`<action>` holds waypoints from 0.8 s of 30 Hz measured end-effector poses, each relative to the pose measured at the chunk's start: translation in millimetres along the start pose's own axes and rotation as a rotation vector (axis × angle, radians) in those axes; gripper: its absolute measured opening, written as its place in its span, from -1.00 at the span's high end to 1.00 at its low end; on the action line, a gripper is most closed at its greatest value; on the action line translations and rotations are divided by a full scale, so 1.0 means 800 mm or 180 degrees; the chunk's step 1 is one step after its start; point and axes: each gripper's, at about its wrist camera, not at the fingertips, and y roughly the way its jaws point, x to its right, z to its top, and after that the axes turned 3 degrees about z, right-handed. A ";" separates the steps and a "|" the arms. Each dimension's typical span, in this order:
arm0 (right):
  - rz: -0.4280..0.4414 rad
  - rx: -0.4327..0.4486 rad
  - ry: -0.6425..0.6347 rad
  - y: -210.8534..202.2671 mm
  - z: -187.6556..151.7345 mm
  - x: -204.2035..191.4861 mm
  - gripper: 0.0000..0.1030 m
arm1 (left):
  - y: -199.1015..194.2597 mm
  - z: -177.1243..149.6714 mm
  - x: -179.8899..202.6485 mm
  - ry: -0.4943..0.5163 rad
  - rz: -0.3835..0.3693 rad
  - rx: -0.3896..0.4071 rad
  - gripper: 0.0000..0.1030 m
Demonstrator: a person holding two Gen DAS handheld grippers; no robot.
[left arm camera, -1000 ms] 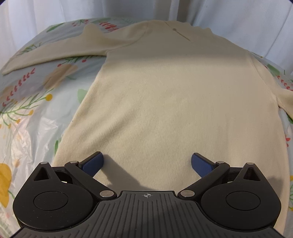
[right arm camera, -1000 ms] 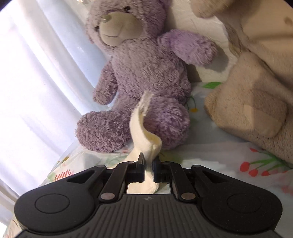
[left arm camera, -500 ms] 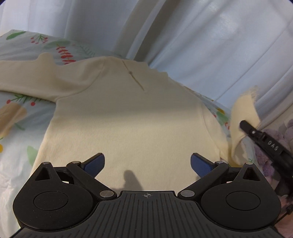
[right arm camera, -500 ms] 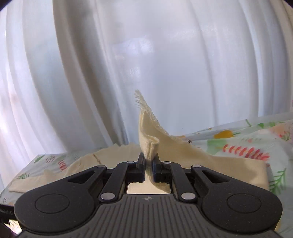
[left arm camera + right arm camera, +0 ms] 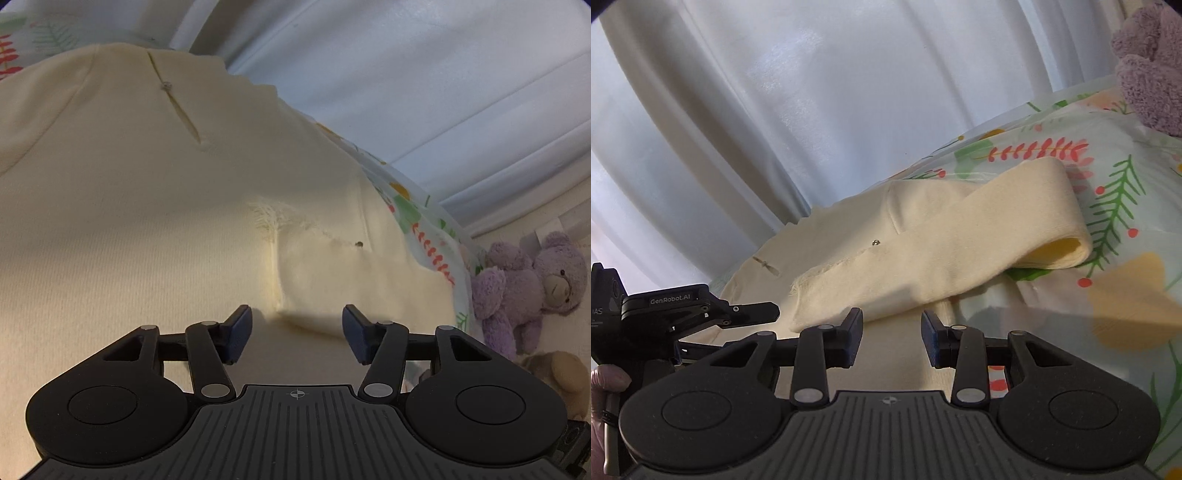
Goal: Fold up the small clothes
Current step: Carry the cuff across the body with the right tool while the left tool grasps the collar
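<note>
A small cream knit sweater lies flat on a floral bedsheet. Its right sleeve is folded back over the body, with the frayed cuff lying on the chest. My left gripper is open and empty just above the sweater, close to the folded sleeve's edge. My right gripper is open and empty, right in front of the folded sleeve. The left gripper also shows at the left of the right wrist view.
White curtains hang behind the bed. A purple teddy bear and a beige plush toy sit to the right of the sweater. The sheet's floral print runs along the right side.
My right gripper carried the sleeve over the sweater's body, laid it down and opened. My left gripper moved toward the sweater's right shoulder and its jaws narrowed somewhat.
</note>
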 end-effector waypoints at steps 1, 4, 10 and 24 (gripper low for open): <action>-0.0015 0.0005 0.0043 -0.003 0.000 0.004 0.31 | 0.009 0.003 0.003 0.0041 0.0020 -0.0033 -0.08; -0.0097 -0.0003 0.0143 -0.011 -0.003 0.017 0.31 | 0.028 0.011 0.009 0.0086 0.0045 -0.0091 0.27; -0.0169 -0.0065 0.0204 0.000 -0.003 0.027 0.43 | 0.047 0.024 0.021 0.0148 0.0055 -0.0113 0.83; 0.0059 -0.0108 0.0332 0.045 0.031 0.021 0.43 | -0.078 0.050 -0.091 0.0198 0.0950 0.0711 0.82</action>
